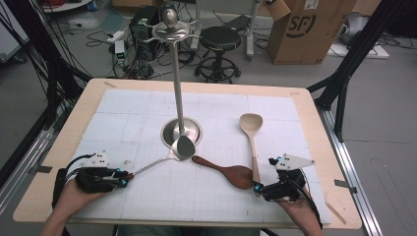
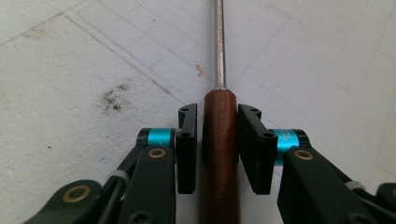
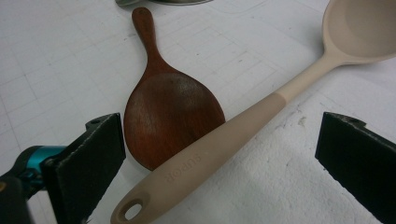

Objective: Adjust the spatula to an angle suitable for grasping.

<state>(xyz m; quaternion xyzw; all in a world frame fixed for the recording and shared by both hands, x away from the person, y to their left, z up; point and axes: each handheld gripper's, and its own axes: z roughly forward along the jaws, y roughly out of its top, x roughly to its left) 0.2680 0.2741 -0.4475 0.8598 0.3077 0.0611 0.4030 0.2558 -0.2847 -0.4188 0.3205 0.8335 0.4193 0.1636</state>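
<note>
**A:** What can't we make out here? In our left gripper view the wooden handle [image 2: 219, 154] runs off the bottom edge, and its steel shaft [image 2: 218, 42] leaves the top, so no bowl there. From the high view we see the ladle [image 1: 183, 147] resting against the stand base [image 1: 169, 132].

**B:** And our left gripper [image 1: 124, 180]? It lies low and level at the table's near left, jaws narrowed around that handle; slim gaps show on both sides, so we can't call it clamped.

**A:** Our right gripper [image 1: 256, 188] sits near right, jaws wide apart, holding nothing. The beige spoon [image 3: 233, 135] lies between them, crossing the dark paddle [image 3: 170, 116].
</note>
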